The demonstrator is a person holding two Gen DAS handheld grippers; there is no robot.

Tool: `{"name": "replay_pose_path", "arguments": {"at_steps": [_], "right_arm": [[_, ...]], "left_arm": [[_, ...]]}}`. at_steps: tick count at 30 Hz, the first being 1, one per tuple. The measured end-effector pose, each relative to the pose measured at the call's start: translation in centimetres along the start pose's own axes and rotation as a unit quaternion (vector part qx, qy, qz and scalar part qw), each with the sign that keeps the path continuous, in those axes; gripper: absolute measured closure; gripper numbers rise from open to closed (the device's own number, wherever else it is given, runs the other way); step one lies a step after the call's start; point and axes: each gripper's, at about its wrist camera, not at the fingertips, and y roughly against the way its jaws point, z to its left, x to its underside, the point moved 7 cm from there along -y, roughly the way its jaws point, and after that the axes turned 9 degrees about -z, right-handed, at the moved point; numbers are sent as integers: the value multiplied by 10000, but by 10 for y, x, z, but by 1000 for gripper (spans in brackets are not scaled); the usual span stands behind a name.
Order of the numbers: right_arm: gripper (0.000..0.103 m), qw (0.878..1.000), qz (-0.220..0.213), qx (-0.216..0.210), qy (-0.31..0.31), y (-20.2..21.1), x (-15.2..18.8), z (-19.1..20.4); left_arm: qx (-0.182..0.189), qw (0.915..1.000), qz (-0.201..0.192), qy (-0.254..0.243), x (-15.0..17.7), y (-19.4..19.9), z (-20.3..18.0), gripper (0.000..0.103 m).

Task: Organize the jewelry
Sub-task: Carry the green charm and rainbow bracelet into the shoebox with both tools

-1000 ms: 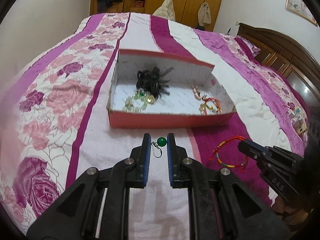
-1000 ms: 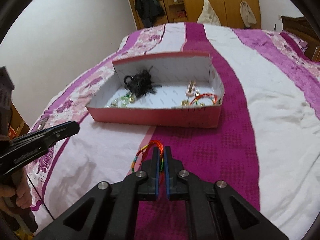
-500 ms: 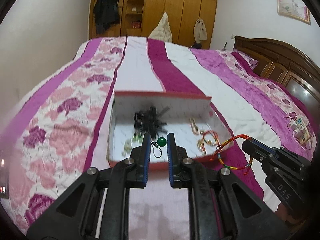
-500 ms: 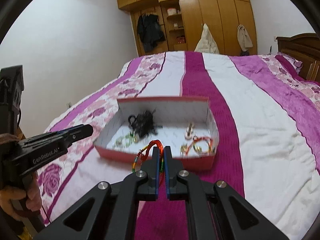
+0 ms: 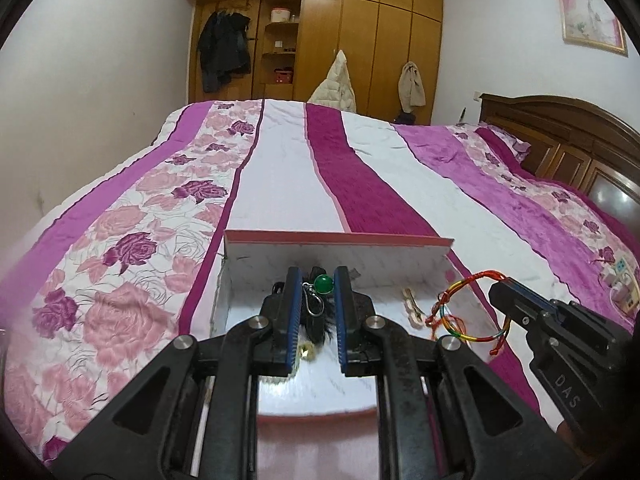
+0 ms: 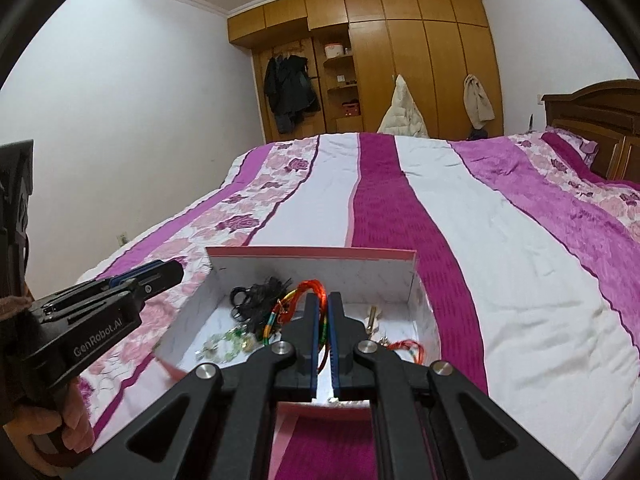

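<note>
A pink box [image 5: 336, 238] with a white inside lies on the bed. My left gripper [image 5: 318, 280] hangs over its left half, shut on a green bead charm [image 5: 323, 283] with a small wire hook. The right gripper [image 6: 323, 300] hovers over the middle of the same box [image 6: 312, 253], shut on a rainbow braided bracelet [image 6: 298, 294] that dangles to the left of its fingers. In the left wrist view that bracelet [image 5: 444, 312] hangs from the right gripper [image 5: 498, 288]. The left gripper [image 6: 172, 272] shows side-on at the box's left edge.
Inside the box lie black hair ties [image 6: 256, 296], a pale green bead bracelet [image 6: 224, 346], a small clip [image 6: 372, 316] and a red bracelet [image 6: 408, 346]. The striped purple bedspread [image 6: 480, 240] stretches beyond. A wooden headboard [image 5: 568, 140] stands right, wardrobes [image 6: 400, 60] at the back.
Both grippers have risen and moved forward, from the bedspread in front of the box to above its inside. Each has kept hold of its piece.
</note>
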Motion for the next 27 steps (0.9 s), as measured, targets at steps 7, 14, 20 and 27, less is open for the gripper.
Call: {"name": "replay_pose_path", "arguments": {"at_steps": [7, 14, 20, 27], "right_arm": [[97, 9998, 82, 160, -86, -32, 7, -19], [97, 9992, 179, 298, -195, -58, 21, -36], [97, 9984, 318, 390, -259, -74, 33, -46], [96, 9966, 603, 396, -405, -89, 46, -52]], "left_arm": [[-169, 9998, -53, -101, 10, -28, 2, 95], [-298, 9995, -52, -96, 21, -50, 5, 95], [-334, 9994, 126, -42, 35, -63, 7, 95], [-363, 9987, 343, 24, 44, -71, 7, 91]]}}
